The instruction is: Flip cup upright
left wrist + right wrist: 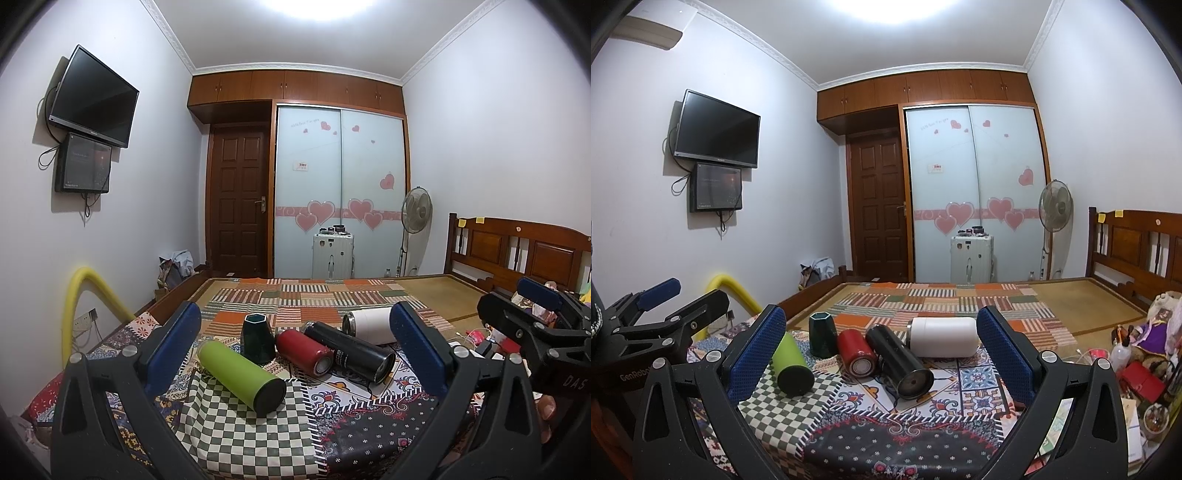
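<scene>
Cups at frame centre: we count four lying — green cup (242, 373), red cup (303, 347), black cup (349, 350), white cup (369, 325) — one dark green cup (257, 338) upright. Left gripper (295, 339) and right gripper (881, 347) gape wide, touching nothing.

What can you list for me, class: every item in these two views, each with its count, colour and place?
green cup: 1, lime, lying at left on the checked cloth
dark green cup: 1, standing behind the green cup
red cup: 1, lying mid-group
black cup: 1, lying right of the red cup
white cup: 1, lying at the back right
patchwork cloth: 1, multicoloured, under the cups
television: 1, black, left wall
suitcase: 1, pale, by the wardrobe
fan: 1, pale, beside the bed
left gripper: 1, black with blue pads, open
right gripper: 1, the same, open
</scene>
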The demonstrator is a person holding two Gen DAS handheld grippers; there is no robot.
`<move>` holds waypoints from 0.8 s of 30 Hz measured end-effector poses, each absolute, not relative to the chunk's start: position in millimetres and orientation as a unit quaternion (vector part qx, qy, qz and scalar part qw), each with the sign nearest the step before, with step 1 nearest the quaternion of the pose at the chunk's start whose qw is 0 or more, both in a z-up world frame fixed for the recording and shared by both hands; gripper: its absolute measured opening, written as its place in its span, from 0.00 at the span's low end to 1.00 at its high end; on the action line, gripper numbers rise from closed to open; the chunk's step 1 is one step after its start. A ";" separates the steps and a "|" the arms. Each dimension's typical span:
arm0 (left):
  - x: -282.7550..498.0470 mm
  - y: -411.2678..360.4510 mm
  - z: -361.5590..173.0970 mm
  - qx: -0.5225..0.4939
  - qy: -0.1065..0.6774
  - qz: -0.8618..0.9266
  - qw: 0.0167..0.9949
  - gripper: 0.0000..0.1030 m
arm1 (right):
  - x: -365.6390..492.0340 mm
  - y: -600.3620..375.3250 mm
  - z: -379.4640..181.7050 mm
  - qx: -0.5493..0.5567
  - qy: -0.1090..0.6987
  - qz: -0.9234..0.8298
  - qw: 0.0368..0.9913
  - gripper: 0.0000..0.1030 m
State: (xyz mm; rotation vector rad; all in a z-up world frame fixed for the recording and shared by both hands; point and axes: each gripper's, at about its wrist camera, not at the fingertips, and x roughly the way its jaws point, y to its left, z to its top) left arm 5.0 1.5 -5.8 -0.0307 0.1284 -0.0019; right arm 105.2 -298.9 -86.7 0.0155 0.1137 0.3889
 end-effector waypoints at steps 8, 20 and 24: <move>5.1 2.3 -5.5 -0.014 0.063 -0.001 0.998 1.00 | 106.8 -298.5 -88.4 0.008 0.059 0.193 0.979 1.00; 11.7 8.9 -9.3 -0.013 0.069 0.006 0.997 1.00 | 115.9 -293.4 -92.2 0.004 0.070 0.195 0.978 1.00; 17.8 19.7 -16.7 -0.010 0.080 0.020 0.997 1.00 | 127.6 -283.1 -95.2 -0.012 0.083 0.203 0.976 1.00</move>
